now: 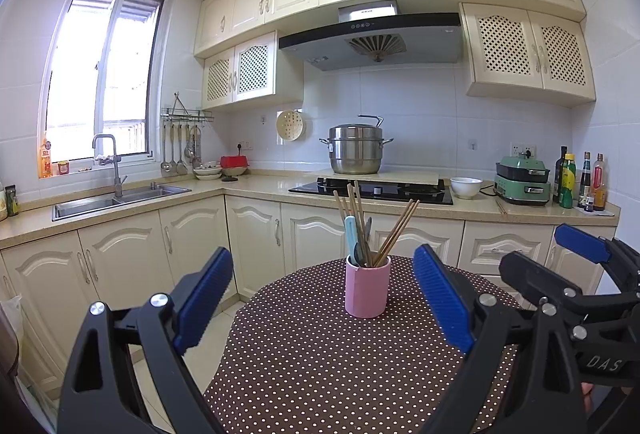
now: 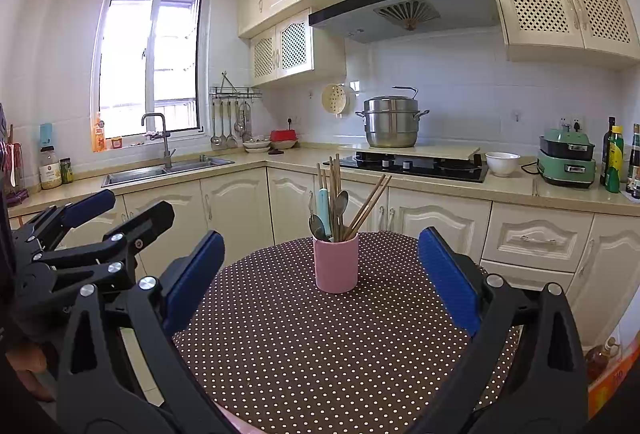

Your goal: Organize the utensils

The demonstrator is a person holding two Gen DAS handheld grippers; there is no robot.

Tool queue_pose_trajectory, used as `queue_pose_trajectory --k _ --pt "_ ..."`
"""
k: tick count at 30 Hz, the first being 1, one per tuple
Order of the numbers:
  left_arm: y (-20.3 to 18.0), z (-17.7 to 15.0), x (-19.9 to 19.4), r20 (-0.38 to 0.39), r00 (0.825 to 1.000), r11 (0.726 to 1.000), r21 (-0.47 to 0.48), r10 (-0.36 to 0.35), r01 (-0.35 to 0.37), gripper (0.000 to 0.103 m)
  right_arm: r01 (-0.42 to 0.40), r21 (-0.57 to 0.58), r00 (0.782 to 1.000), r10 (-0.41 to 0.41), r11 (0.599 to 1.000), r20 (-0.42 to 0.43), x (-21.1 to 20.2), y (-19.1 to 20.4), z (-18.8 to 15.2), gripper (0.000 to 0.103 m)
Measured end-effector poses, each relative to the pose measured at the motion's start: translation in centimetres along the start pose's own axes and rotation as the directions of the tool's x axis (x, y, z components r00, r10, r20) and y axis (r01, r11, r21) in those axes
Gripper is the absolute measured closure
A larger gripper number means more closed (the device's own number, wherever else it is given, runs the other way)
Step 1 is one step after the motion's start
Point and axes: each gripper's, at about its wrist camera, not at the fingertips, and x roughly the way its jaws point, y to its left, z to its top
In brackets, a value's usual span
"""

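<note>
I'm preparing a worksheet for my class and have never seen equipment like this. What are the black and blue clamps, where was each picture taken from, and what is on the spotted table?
Each clamp is a hand-held two-finger gripper with a camera looking along its fingers. One picture comes from the left gripper, the other from the right gripper. Both are open and hold nothing. On the polka-dot tablecloth stands a pink cup holding chopsticks, spoons and a light blue handle. Kitchen counters lie behind.

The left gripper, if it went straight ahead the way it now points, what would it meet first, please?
Most likely the pink cup of chopsticks and spoons on the dotted tablecloth. It stands centred between the open left gripper fingers, with nothing nearer, though depth is uncertain.
</note>
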Motion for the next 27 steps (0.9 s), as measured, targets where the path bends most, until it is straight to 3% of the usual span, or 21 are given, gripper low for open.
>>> queue_pose_trajectory --k 27 --pt "-0.03 0.16 0.36 -0.013 1.000 1.000 0.007 0.006 -0.006 0.013 -0.002 0.009 1.000 0.002 1.000 -0.012 0.34 -0.52 0.23 0.007"
